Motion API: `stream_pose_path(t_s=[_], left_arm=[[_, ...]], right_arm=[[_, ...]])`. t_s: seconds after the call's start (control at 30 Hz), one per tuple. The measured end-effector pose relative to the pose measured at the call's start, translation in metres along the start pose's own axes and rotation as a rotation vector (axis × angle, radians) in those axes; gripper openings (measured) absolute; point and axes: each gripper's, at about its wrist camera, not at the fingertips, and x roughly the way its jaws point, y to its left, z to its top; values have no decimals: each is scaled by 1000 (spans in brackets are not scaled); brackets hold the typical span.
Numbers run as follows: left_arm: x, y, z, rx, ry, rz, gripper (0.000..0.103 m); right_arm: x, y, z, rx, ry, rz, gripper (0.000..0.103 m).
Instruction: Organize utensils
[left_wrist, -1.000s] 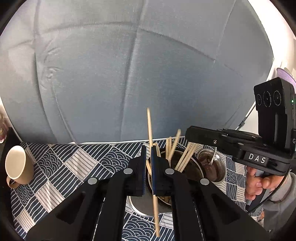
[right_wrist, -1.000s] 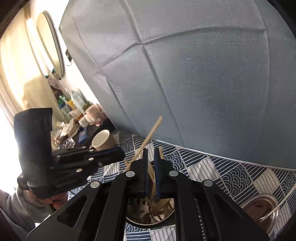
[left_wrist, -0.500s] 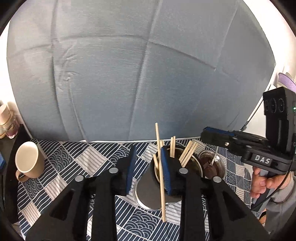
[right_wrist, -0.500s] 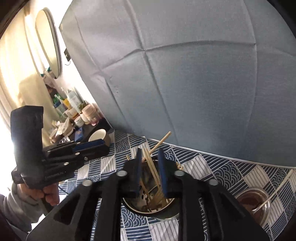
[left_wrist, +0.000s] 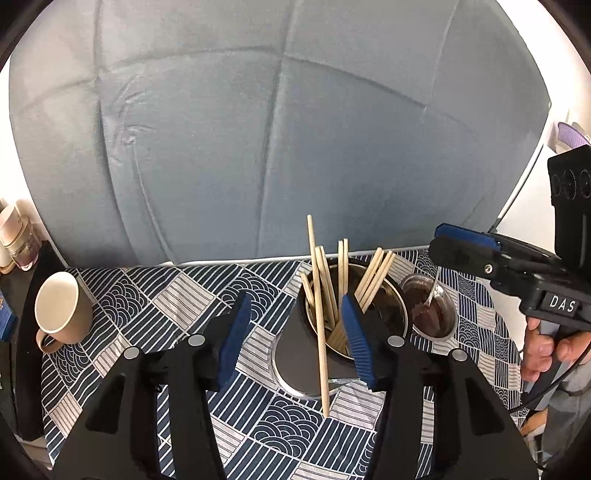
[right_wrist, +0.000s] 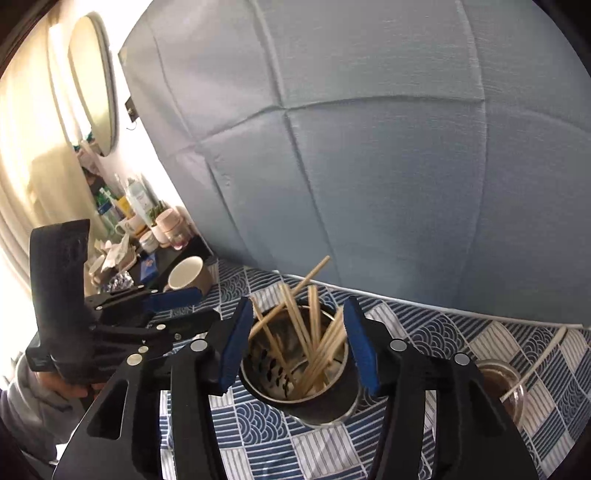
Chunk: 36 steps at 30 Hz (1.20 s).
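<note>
Steel holder (right_wrist: 295, 391): upright on the patterned desk cloth (left_wrist: 184, 295), filled with wooden chopsticks (right_wrist: 314, 343) leaning at mixed angles. One long chopstick (left_wrist: 320, 332) stands outside the holder's near wall, tip on the cloth. Left claw (left_wrist: 295, 336): jaws opening, pressing on nothing. Right claw (right_wrist: 295, 345): jaws opening, straddling the holder's rim without contact. Beige mug (left_wrist: 61, 308) left; glass bowl (left_wrist: 430, 314) with spoon right.

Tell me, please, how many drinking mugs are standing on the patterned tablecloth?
1. A beige mug stands at the cloth's left edge, well apart from the metal holder; the right wrist view shows it too. Others may be out of frame.
</note>
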Motion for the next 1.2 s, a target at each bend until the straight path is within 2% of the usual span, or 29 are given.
stream_pose_path(t_s=[0.13, 0.23, 0.3, 0.43, 0.63, 0.83, 1.13, 1.2], left_arm=[[0, -2, -4, 8, 7, 14, 62], [0, -3, -9, 30, 18, 58, 71], [-1, -3, -15, 35, 26, 90, 79], [-5, 1, -26, 29, 45, 138, 89], [-7, 2, -41, 43, 102, 190, 94], [-10, -3, -48, 72, 124, 197, 95], [2, -8, -32, 80, 146, 191, 95], [9, -9, -24, 84, 160, 209, 95]], right_arm=[[-5, -8, -4, 30, 8, -29, 57], [-5, -10, -9, 49, 18, -45, 64], [-5, -11, -13, 63, 32, -53, 73], [-4, -10, -25, 88, 65, -76, 78], [-5, -10, -43, 114, 107, -112, 83], [-10, -7, -59, 113, 130, -128, 83], [-25, -17, -79, 120, 155, -172, 84], [-27, -22, -84, 134, 164, -181, 84]])
